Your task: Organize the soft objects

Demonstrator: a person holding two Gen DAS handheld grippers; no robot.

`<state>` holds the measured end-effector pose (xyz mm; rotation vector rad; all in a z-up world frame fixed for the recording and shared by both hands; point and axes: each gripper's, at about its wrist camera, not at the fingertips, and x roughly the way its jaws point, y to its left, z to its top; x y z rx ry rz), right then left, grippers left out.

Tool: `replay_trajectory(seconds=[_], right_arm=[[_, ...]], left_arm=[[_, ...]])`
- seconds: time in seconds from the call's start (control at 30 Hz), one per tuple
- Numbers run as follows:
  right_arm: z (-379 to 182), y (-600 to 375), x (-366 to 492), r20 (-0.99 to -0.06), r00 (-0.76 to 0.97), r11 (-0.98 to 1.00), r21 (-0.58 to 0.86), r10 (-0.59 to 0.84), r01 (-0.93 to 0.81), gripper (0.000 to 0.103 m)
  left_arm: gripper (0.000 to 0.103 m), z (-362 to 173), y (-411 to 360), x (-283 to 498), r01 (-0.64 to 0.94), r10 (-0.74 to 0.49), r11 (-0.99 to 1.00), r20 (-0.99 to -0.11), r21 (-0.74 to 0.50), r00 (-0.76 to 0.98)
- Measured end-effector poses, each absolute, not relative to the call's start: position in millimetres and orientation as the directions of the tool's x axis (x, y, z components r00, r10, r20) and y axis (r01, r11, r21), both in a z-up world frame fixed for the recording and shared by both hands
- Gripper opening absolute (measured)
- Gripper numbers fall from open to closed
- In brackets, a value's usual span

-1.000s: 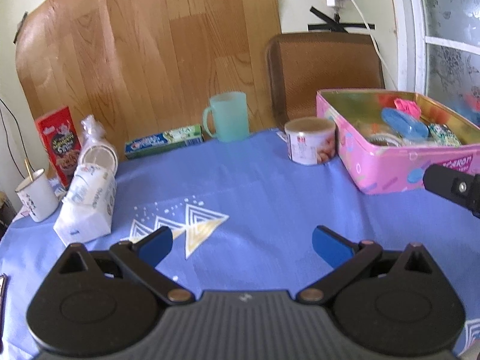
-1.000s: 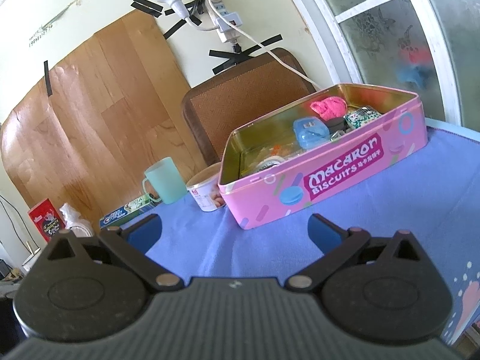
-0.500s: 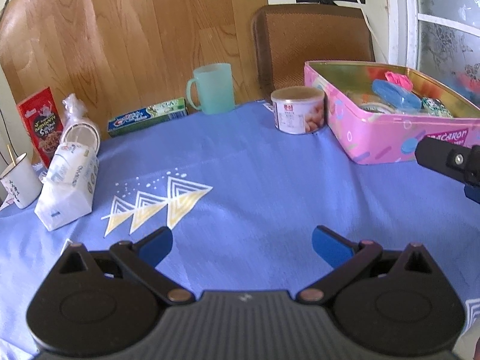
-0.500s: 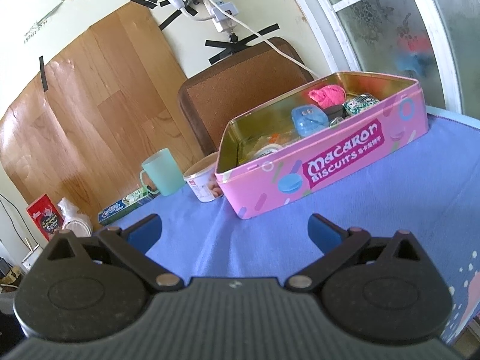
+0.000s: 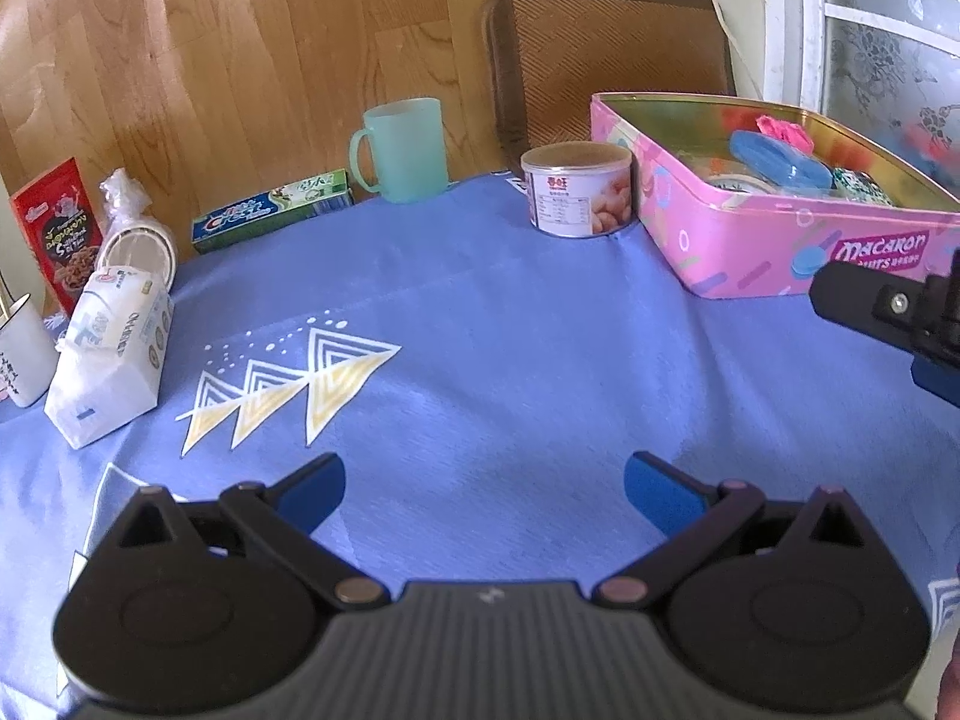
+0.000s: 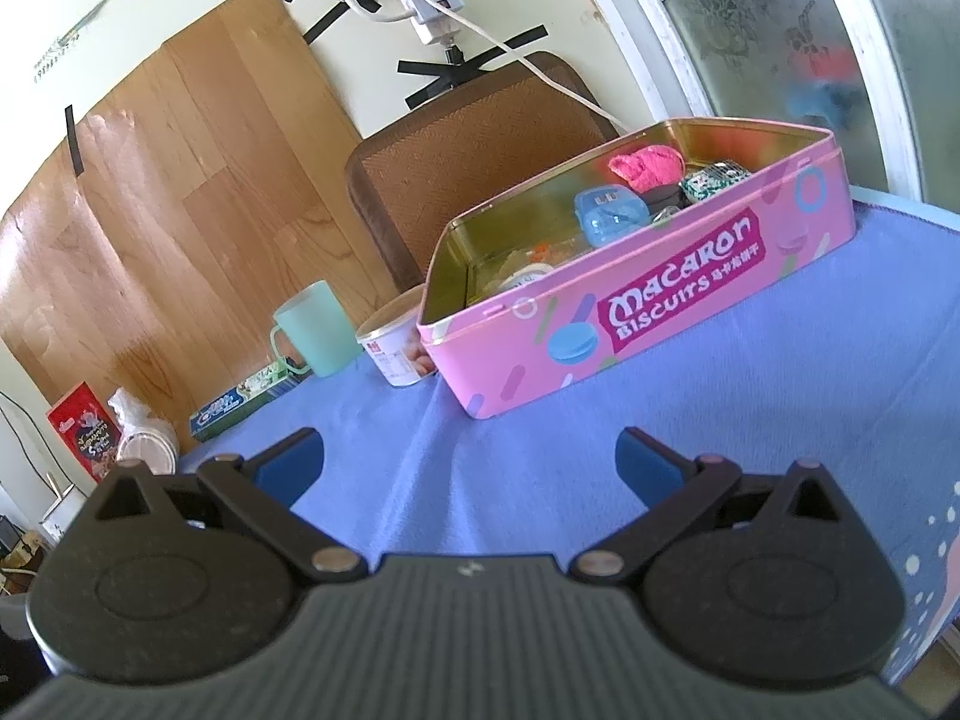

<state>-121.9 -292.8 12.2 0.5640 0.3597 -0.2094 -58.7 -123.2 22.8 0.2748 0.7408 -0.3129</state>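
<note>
A pink macaron biscuit tin (image 5: 750,258) (image 6: 630,324) stands open on the blue tablecloth at the right. Inside lie a pink soft item (image 6: 648,165) (image 5: 783,129), a blue plastic case (image 6: 609,213) (image 5: 780,159) and a green-patterned packet (image 6: 714,177). A white tissue pack (image 5: 111,354) lies at the table's left side. My left gripper (image 5: 483,489) is open above the cloth, with nothing between its fingers. My right gripper (image 6: 468,462) is open too, in front of the tin, and its black body (image 5: 888,306) shows at the right edge of the left wrist view.
A mint cup (image 5: 405,150) (image 6: 315,330), a white can (image 5: 576,189) (image 6: 396,354) and a toothpaste box (image 5: 273,210) (image 6: 240,402) stand along the back. A red snack box (image 5: 63,234), a bagged lid and a white mug (image 5: 21,354) crowd the left edge. A brown chair back (image 5: 606,60) stands behind.
The left gripper has tilted down and drawn back, so more of the tablecloth shows. The right gripper's view has shifted slightly toward the tin. Both grippers stay open.
</note>
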Motion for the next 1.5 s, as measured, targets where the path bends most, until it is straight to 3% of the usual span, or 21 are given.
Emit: replay_trajectory(seconds=[1.5], right_arm=[[9.0,-293.0,-119.9,-0.402,0.911,0.819,0.489,-0.092,0.299,0.103]], left_arm=[[0.103,18.8,-129.8,-61.4,0.423,-0.219,0.9,-0.729,0.105,0.649]])
